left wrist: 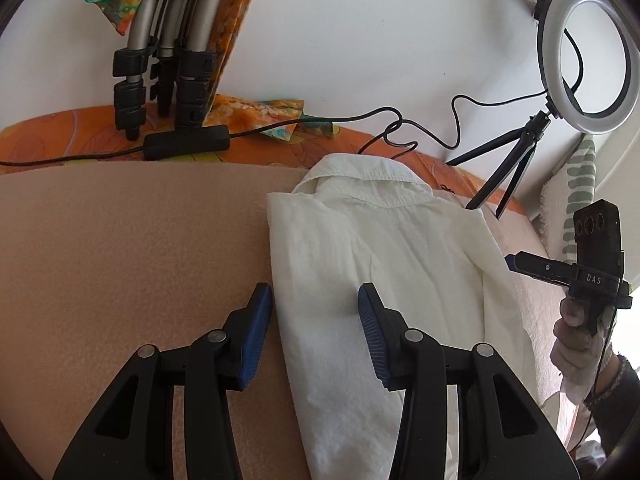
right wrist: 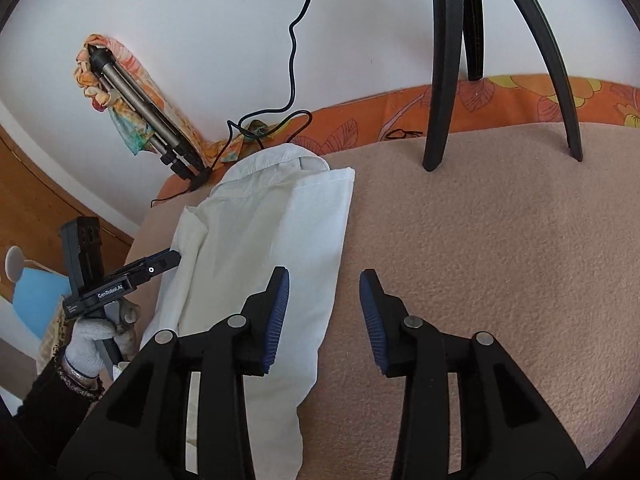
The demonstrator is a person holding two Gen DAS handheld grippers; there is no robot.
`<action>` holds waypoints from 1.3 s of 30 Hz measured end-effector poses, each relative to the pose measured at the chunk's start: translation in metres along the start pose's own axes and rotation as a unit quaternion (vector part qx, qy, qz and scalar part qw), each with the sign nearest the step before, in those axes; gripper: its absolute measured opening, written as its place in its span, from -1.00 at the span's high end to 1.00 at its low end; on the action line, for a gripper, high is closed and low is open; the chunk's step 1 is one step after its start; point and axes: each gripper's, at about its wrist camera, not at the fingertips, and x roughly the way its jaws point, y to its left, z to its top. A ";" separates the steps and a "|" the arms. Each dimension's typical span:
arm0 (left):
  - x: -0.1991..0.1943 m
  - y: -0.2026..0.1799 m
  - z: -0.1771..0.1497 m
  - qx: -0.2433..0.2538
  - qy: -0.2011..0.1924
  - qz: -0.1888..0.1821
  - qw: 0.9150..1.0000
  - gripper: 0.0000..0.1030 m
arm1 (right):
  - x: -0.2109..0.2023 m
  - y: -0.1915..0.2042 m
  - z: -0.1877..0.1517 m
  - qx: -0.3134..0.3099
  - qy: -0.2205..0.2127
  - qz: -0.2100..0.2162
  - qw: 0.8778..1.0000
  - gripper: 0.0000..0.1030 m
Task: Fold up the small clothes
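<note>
The white shirt point(left wrist: 384, 264) lies folded into a long narrow shape on the beige blanket point(left wrist: 132, 240), its collar toward the upper part of the frame, near the orange flowered cloth point(left wrist: 60, 140). In the left wrist view the left hand-held gripper point(left wrist: 316, 320) is in the lower middle, its jaws partly apart over the left edge of the shirt, not pressing it. In the right wrist view the right hand-held gripper point(right wrist: 324, 308) is also partly apart over the right edge, holding nothing. A ring light point(left wrist: 588, 56) on a small tripod stands at the upper right, and a folded tripod point(left wrist: 160, 76) at the upper left.
</note>
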 end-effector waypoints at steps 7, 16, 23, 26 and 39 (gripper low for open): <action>0.014 0.002 0.018 -0.013 0.000 -0.039 0.999 0.22 | 0.036 -0.008 0.020 0.013 -0.004 -0.022 1.000 0.31; 0.029 0.012 0.035 -0.051 0.001 -0.060 0.997 0.72 | 0.042 -0.010 0.033 0.037 0.006 0.032 0.999 0.19; 0.026 0.006 0.034 -0.038 -0.004 -0.059 0.998 0.91 | 0.059 0.012 0.033 -0.009 0.014 -0.006 1.000 0.78; 0.021 0.001 0.035 -0.030 -0.011 -0.060 0.998 0.94 | 0.054 0.022 0.032 -0.021 -0.002 -0.025 0.999 0.90; -0.049 -0.049 0.037 0.011 -0.059 -0.085 0.995 0.96 | -0.033 0.071 0.031 -0.078 -0.069 -0.025 0.994 0.94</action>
